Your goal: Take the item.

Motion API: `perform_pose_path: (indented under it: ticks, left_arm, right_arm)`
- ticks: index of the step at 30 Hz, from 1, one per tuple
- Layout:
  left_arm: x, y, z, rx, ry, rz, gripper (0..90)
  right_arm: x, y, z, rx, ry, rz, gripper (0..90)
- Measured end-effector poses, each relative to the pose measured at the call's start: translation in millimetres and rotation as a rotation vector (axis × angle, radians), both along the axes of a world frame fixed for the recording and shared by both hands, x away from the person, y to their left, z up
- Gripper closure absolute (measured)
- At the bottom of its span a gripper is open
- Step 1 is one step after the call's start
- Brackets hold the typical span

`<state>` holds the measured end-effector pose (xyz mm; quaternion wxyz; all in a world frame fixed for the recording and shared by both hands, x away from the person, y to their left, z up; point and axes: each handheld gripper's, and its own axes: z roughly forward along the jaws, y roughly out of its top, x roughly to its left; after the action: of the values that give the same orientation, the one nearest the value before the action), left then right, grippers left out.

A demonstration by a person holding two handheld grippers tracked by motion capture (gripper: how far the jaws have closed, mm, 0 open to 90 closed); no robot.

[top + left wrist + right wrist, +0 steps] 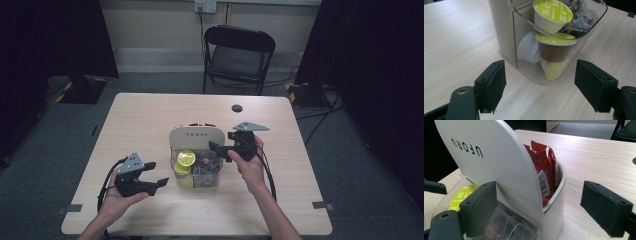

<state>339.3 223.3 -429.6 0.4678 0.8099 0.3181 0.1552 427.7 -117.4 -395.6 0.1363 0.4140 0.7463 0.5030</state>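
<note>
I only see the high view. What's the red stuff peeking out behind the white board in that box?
Observer: Red packets, standing upright in the white back compartment.
Operator: Is anything printed on them?
Observer: Yes, the right gripper view shows a barcode on one packet.
Operator: Are more cups hiding under the yellow one?
Observer: Yes. In the left gripper view, below the top yellow-lidded cup a brown cup with a yellow lid lies on its side, and a white cup sits beside it.
</note>
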Motion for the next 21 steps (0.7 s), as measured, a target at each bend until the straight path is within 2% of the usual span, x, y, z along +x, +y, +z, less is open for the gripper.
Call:
perform_pose_path:
  ticks: [2, 4, 5, 11, 21]
  left_arm:
    - [-0.5, -2.4, 3.7, -0.024, 0.000, -0.004, 24.3]
    - [0.6, -4.7, 7.2, -0.024, -0.011, -0.009, 24.4]
    - [0.6, -6.6, 8.0, -0.039, -0.009, -0.007, 24.5]
    - [0.9, -10.7, 13.3, -0.028, -0.024, -0.024, 25.5]
    - [3.8, -12.3, 19.6, -0.049, -0.037, -0.029, 26.5]
  right_arm:
    - [0.3, -0.1, 0.2, -0.002, 0.000, 0.001, 12.9]
    - [0.4, 0.0, 0.0, 0.002, 0.001, 0.001, 12.9]
    - [0.3, 0.1, 0.0, 0.003, 0.002, 0.000, 12.9]
    - [0.3, 0.0, -0.1, 0.004, 0.003, 0.002, 13.2]
    - [1.5, -0.8, -1.3, 0.020, 0.004, 0.008, 12.6]
